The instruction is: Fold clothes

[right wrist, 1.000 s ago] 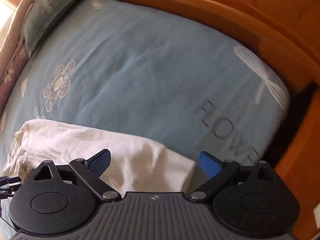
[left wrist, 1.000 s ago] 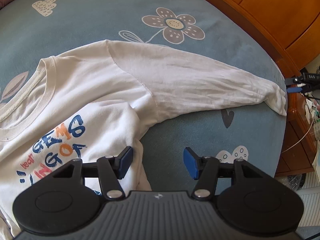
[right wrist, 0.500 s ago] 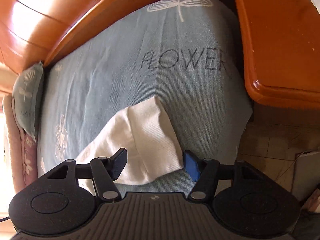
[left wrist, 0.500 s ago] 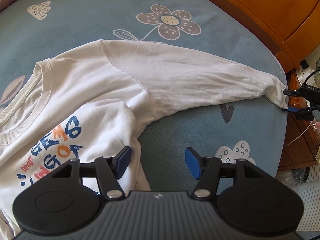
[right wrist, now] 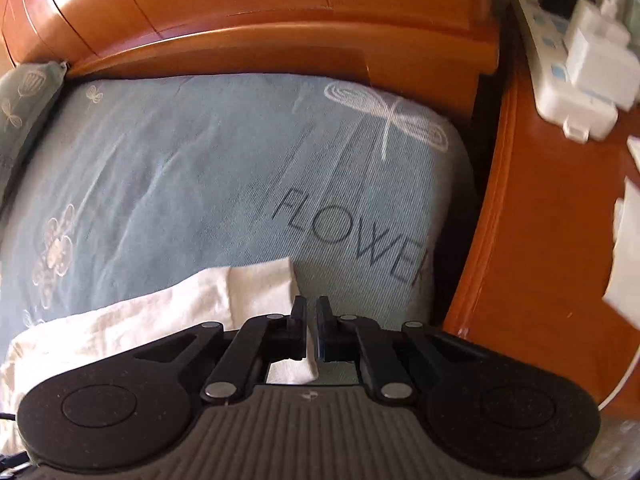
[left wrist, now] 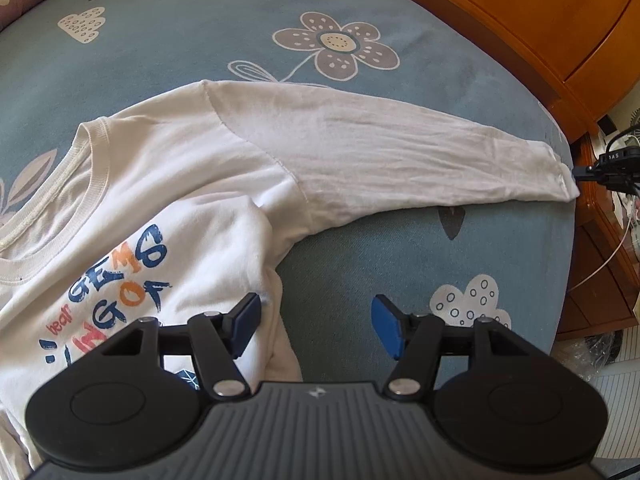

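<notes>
A white long-sleeved shirt (left wrist: 172, 184) with blue and orange lettering lies flat on the blue bedsheet (left wrist: 380, 256). Its sleeve (left wrist: 400, 160) stretches right to the bed's edge. My left gripper (left wrist: 316, 320) hovers open over the shirt's side below the armpit, with its left pad above cloth and its right pad above bare sheet. In the right wrist view the sleeve cuff (right wrist: 256, 284) lies near the bed's corner. My right gripper (right wrist: 311, 320) is shut on the cuff's edge. The right gripper (left wrist: 600, 166) also shows in the left wrist view, touching the cuff's tip.
A wooden headboard (right wrist: 280, 44) runs along the far side of the bed. A wooden nightstand (right wrist: 540, 240) stands to the right, carrying a white power strip (right wrist: 568, 64) and papers. A pillow (right wrist: 24, 104) lies at the far left.
My right gripper swung over the cuff and went from wide open to shut on its edge. The sleeve has been drawn straighter. My left gripper stayed open and drifted slightly.
</notes>
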Demonstrator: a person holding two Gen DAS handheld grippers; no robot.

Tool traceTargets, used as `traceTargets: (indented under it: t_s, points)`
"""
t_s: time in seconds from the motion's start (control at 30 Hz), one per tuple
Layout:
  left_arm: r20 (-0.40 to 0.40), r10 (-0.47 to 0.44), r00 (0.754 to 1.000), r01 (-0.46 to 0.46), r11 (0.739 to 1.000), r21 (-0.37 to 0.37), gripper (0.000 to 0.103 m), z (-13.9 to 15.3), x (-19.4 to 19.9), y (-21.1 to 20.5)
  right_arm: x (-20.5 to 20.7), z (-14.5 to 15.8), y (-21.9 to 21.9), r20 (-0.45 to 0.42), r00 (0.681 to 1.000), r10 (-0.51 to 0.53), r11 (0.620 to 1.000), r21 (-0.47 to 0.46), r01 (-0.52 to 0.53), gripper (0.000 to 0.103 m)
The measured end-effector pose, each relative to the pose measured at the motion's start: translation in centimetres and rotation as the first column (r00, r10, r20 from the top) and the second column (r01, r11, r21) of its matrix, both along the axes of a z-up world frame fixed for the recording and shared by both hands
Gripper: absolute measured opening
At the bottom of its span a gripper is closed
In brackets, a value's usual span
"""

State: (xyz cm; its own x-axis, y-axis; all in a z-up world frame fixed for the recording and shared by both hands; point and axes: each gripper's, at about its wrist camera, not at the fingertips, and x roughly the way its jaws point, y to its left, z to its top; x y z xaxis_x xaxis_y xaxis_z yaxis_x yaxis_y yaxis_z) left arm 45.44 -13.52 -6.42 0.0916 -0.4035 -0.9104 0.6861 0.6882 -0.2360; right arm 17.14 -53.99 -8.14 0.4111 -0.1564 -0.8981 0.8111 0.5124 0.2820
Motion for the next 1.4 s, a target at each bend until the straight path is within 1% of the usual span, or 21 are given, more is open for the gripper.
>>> traceTargets:
  t_s: [0.03, 0.07, 0.13, 0.2, 0.27, 0.3, 0.37, 0.47, 0.53, 0.57, 0.63, 0.67, 0.7, 0.77, 0.8, 0.9, 0.97, 1.13, 1.2, 1.3, 1.4]
  points:
    - [0.002, 0.004, 1.0, -0.004, 1.0, -0.001, 0.061, 0.1, 0.0, 0.0, 0.4, 0.6, -0.1, -0.018, 1.0, 0.021, 1.0, -0.02, -0.022, 0.012]
    - [0.006, 0.008, 1.0, -0.008, 1.0, -0.004, 0.061, 0.2, 0.0, 0.0, 0.8, 1.1, -0.2, -0.036, 0.998, 0.042, 0.998, -0.04, -0.044, 0.016]
    - [0.016, 0.017, 1.0, -0.017, 1.0, -0.015, 0.061, 0.6, 0.0, 0.0, 2.2, 2.3, 0.8, -0.006, 0.995, 0.096, 0.993, -0.072, -0.096, 0.018]
    - [0.024, 0.028, 0.999, -0.027, 0.999, -0.027, 0.061, 0.9, 0.0, 0.0, 4.6, 2.1, 3.0, 0.019, 0.979, 0.204, 0.976, -0.074, -0.203, 0.023]
    - [0.03, 0.036, 0.999, -0.035, 0.999, -0.036, 0.061, 1.1, 0.1, 0.0, 7.1, 2.0, 5.3, 0.045, 0.949, 0.312, 0.948, -0.077, -0.308, 0.028]
    - [0.032, 0.039, 0.999, -0.038, 0.998, -0.041, 0.061, 1.2, 0.2, 0.0, 9.7, 1.2, 6.7, 0.047, 0.926, 0.375, 0.925, -0.08, -0.371, 0.028]
    - [0.038, 0.041, 0.998, -0.04, 0.999, -0.037, 0.061, 1.2, 0.4, 0.0, 13.0, -0.3, 9.3, 0.056, 0.88, 0.471, 0.881, -0.077, -0.467, 0.029]
    - [0.033, 0.051, 0.998, -0.05, 0.999, -0.019, 0.061, 0.7, 0.6, 0.3, 16.5, -2.0, 12.7, 0.062, 0.816, 0.575, 0.817, -0.086, -0.57, 0.029]
    - [0.024, 0.068, 0.997, -0.068, 0.998, -0.001, 0.061, 0.3, 0.7, 1.1, 17.1, -2.6, 14.1, 0.023, 0.788, 0.615, 0.786, -0.099, -0.61, 0.033]
    - [0.023, 0.082, 0.996, -0.082, 0.997, 0.01, 0.061, 0.1, 0.8, 1.6, 16.8, -2.9, 14.1, 0.018, 0.782, 0.623, 0.779, -0.105, -0.618, 0.033]
    - [0.026, 0.123, 0.992, -0.124, 0.991, 0.04, 0.061, -0.1, 0.9, 2.7, 15.8, -2.9, 12.7, 0.041, 0.813, 0.581, 0.813, -0.071, -0.578, 0.031]
    - [0.023, 0.147, 0.989, -0.148, 0.988, 0.041, 0.061, -0.1, 1.1, 3.3, 15.3, -2.7, 11.7, 0.046, 0.838, 0.543, 0.84, -0.043, -0.542, 0.027]
    - [0.019, 0.169, 0.985, -0.17, 0.985, 0.036, 0.061, 0.0, 1.2, 3.8, 15.3, -2.4, 11.4, 0.024, 0.849, 0.528, 0.849, -0.049, -0.527, 0.027]
    - [0.011, 0.212, 0.977, -0.212, 0.977, 0.0, 0.061, 0.6, 1.4, 5.0, 15.4, -1.8, 10.8, -0.023, 0.866, 0.499, 0.864, -0.067, -0.5, 0.029]
    - [0.007, 0.233, 0.972, -0.233, 0.972, -0.021, 0.061, 0.8, 1.6, 5.6, 16.3, -1.3, 11.5, -0.008, 0.851, 0.525, 0.848, -0.078, -0.524, 0.031]
    - [0.021, 0.265, 0.964, -0.264, 0.964, -0.027, 0.061, 1.1, 1.7, 6.5, 19.0, 0.3, 13.7, 0.043, 0.792, 0.609, 0.791, -0.117, -0.601, 0.032]
    - [0.034, 0.283, 0.959, -0.282, 0.959, -0.019, 0.061, 1.1, 1.7, 7.1, 22.2, 0.5, 16.9, 0.088, 0.709, 0.699, 0.714, -0.14, -0.686, 0.033]
    - [0.049, 0.36, 0.932, -0.359, 0.933, -0.026, 0.061, 0.9, 2.0, 9.7, 29.8, -0.6, 25.6, 0.188, 0.474, 0.86, 0.506, -0.195, -0.84, 0.033]
    - [0.059, 0.397, 0.916, -0.396, 0.918, -0.035, 0.061, 0.7, 2.3, 11.0, 32.1, -1.4, 28.9, 0.171, 0.4, 0.9, 0.43, -0.216, -0.876, 0.032]
    - [0.073, 0.452, 0.889, -0.449, 0.892, -0.051, 0.061, 0.4, 2.9, 12.8, 34.4, -2.0, 32.5, 0.164, 0.319, 0.933, 0.352, -0.242, -0.904, 0.032]
    - [0.087, 0.505, 0.859, -0.501, 0.863, -0.067, 0.061, 0.2, 3.4, 14.7, 35.7, -2.7, 35.1, 0.133, 0.259, 0.957, 0.285, -0.252, -0.925, 0.032]
